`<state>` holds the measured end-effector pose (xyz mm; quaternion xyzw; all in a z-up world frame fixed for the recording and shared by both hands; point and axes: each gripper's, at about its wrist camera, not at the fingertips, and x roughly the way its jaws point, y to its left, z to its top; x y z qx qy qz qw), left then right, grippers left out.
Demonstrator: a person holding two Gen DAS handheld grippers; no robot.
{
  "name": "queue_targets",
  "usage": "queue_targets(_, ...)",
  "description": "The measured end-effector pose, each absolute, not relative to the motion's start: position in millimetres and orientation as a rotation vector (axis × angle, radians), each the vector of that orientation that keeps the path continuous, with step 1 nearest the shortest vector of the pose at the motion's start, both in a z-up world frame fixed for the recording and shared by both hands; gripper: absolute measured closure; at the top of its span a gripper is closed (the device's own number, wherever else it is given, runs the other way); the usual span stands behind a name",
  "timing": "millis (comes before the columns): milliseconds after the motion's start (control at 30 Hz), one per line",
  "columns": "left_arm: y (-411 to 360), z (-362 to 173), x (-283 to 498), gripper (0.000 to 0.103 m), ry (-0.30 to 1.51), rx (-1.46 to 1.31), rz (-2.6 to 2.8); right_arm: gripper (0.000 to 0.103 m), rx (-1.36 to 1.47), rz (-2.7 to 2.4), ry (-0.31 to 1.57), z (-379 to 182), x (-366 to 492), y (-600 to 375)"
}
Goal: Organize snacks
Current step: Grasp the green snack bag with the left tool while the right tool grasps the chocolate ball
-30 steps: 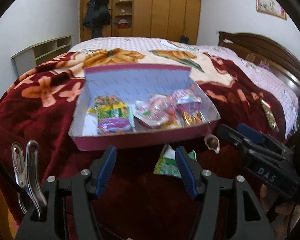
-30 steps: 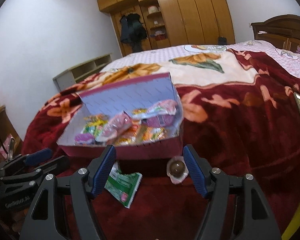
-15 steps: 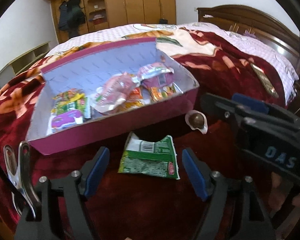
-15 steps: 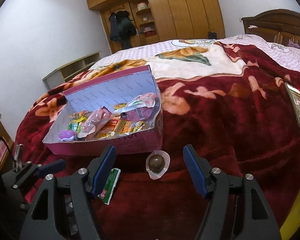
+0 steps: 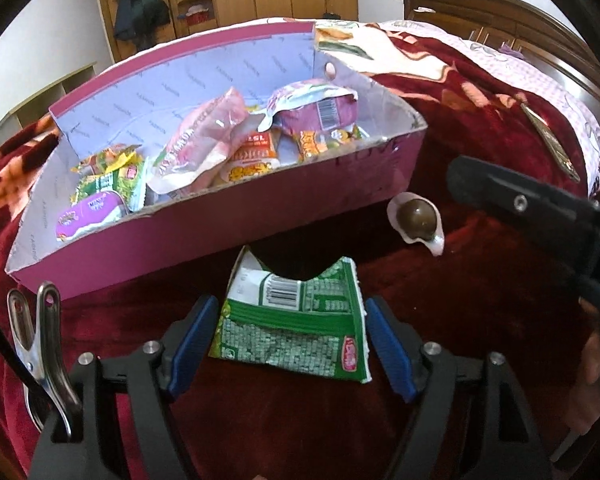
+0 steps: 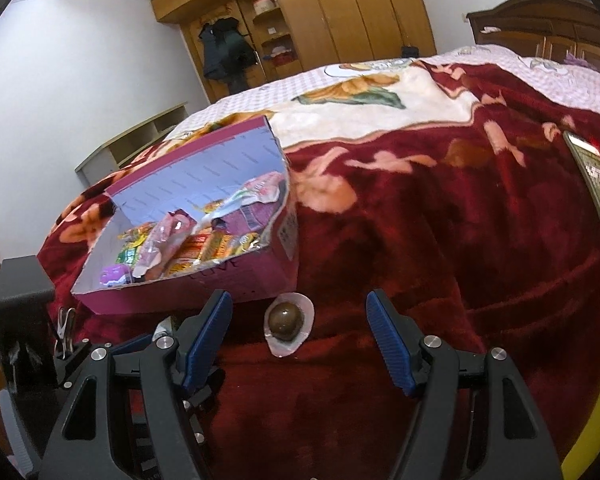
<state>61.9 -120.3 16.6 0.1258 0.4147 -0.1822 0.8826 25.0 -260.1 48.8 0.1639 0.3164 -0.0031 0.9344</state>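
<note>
A pink cardboard box (image 5: 236,216) with several snack packets sits on the red blanket; it also shows in the right wrist view (image 6: 228,280). A green snack packet (image 5: 296,320) lies flat in front of the box. My left gripper (image 5: 288,340) is open with its blue pads on either side of the packet, not closed on it. A brown ball-shaped sweet in a white wrapper (image 5: 416,220) lies right of the packet. My right gripper (image 6: 298,336) is open, with the sweet (image 6: 286,322) between and just ahead of its fingers. The right gripper's body (image 5: 540,216) shows in the left view.
A phone (image 6: 594,178) lies on the blanket at the right. The bed's wooden headboard (image 6: 548,20) is at the far right, a wardrobe (image 6: 320,16) at the back. A metal clip (image 5: 36,340) hangs on the left gripper's frame.
The left gripper has moved forward and down until its pads flank the green packet. The right gripper has moved closer to the wrapped sweet. Both stay open.
</note>
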Motion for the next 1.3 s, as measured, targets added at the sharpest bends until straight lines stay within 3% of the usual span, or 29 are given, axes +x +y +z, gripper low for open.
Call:
queue_targets(100, -119.3, 15.7, 65.1, 0.024, 0.873, 0.25, -0.372, 0.032, 0.348, -0.011, 0.661, 44.4, 27.3, -264.0)
queue_targets(233, -115.5, 16.1, 64.0, 0.036, 0.864, 0.243, -0.364, 0.032, 0.354, -0.023, 0.682, 39.1, 30.1, -268.0)
queue_targets(433, -108.2, 21.4, 60.9, 0.043, 0.839, 0.215, -0.371, 0.032, 0.35, -0.02, 0.699, 35.0, 33.3, -268.8)
queue_targets(1000, -71.2, 56.8, 50.2, 0.044, 0.734, 0.084, -0.371, 0.032, 0.205, -0.001, 0.765, 21.6, 54.2, -239.1)
queue_targets(1067, -71.8, 56.7, 50.8, 0.044, 0.731, 0.083, -0.372, 0.035, 0.19, -0.012, 0.777, 18.9, 58.1, -237.1)
queue_targets(1300, -70.5, 57.5, 50.3, 0.044, 0.72, 0.074, -0.373, 0.06, 0.155, -0.049, 0.801, 12.2, 64.5, -233.9)
